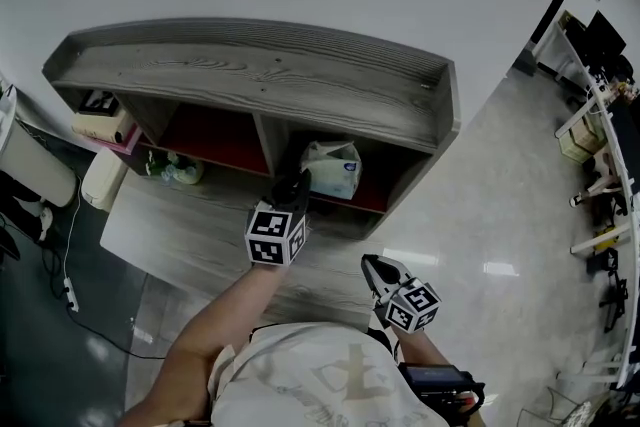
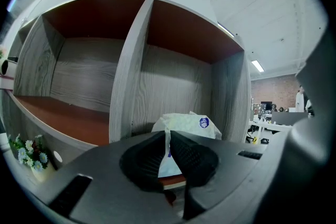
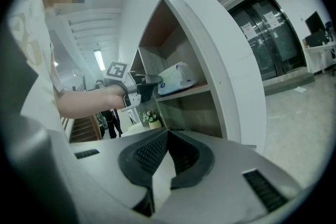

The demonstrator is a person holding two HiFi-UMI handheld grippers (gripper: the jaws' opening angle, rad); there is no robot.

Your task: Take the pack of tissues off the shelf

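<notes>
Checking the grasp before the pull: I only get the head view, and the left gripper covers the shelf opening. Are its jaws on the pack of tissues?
Observer: Yes. In the left gripper view, the left gripper has its jaws pinched on a thin flap at the front of the pack of tissues.
Operator: Pack off the board yet?
Observer: No. The right gripper view shows it sitting on the board of the shelf, not lifted.
Operator: Right gripper carrying anything?
Observer: No. The right gripper has its jaws together with nothing between them.
</notes>
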